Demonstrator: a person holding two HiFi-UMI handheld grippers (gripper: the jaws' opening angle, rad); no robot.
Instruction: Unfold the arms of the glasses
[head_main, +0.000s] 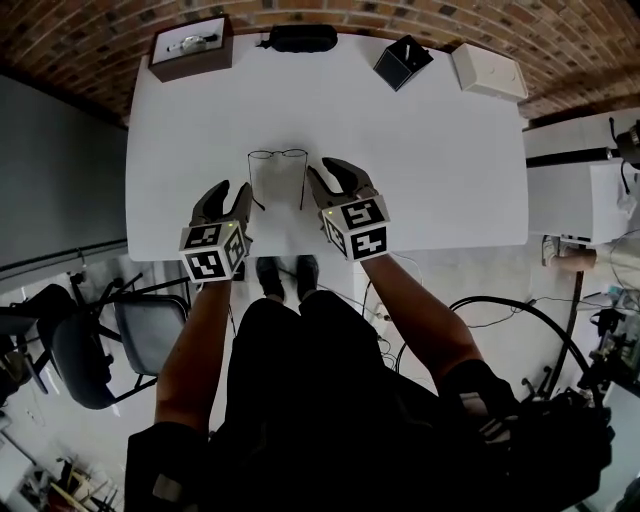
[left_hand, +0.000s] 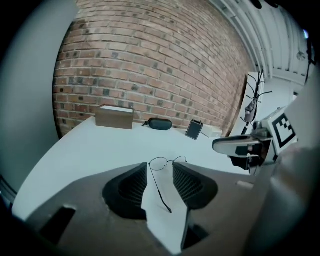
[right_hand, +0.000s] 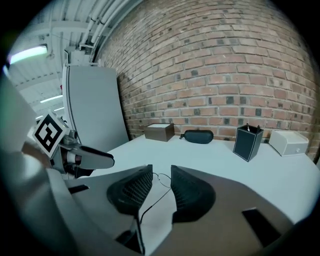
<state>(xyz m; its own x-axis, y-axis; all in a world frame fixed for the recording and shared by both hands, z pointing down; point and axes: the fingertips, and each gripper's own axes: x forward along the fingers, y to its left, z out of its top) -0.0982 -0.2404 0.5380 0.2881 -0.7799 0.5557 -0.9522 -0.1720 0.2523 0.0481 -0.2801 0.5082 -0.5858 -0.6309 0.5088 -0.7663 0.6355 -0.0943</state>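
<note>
Thin wire-framed glasses (head_main: 278, 154) lie on the white table (head_main: 440, 150) with both arms spread toward the near edge. My left gripper (head_main: 232, 195) hovers above and just left of the left arm, jaws apart with nothing between the pads. My right gripper (head_main: 330, 172) hovers above and just right of the right arm, also open and empty. In the left gripper view the glasses (left_hand: 159, 163) show through the gap of my left gripper (left_hand: 160, 172), down on the table. In the right gripper view one arm of the glasses (right_hand: 150, 204) shows below my right gripper (right_hand: 161, 175).
Along the table's far edge by the brick wall stand a brown box (head_main: 190, 45), a black glasses case (head_main: 303, 38), a dark pen holder (head_main: 403, 62) and a white box (head_main: 488, 70). A chair (head_main: 90, 340) stands on the floor at the left.
</note>
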